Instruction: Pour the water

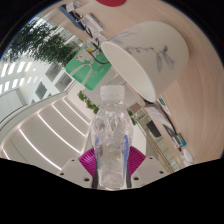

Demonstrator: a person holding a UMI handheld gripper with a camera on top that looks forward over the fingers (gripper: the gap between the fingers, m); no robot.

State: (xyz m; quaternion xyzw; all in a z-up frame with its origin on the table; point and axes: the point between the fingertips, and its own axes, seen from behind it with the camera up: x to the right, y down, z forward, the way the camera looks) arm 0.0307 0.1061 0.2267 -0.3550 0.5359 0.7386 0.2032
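Item one, the largest: a white rounded vessel (148, 55), a bowl or lampshade-like form, which we see beyond the fingers and above the bottle, tilted, with a dark mark on its side. We cannot tell what it rests on.

Item two: a pale surface with curved white bands (45, 125), which we record off to one side of the bottle; we cannot say whether it is a table or a floor.

Item three: green foliage (42, 40) at the far side of that surface, seen against bright light.

Item four: a green flat object (85, 68) lying beyond the bottle, near the white vessel.

Item five, the task's thing: a clear plastic water bottle (110, 140) with a white cap (112, 96). We find it standing along the view's middle, its body between the fingers and its capped neck reaching out ahead of them toward the white vessel. The cap is on.

Item six: the gripper (111, 160). We see its magenta pads (90, 158) at either side of the bottle's body, pressed against the plastic, so we list the tool as clamped on the bottle.

Item seven: small cluttered objects (160, 125) to the other side, too small for us to name.
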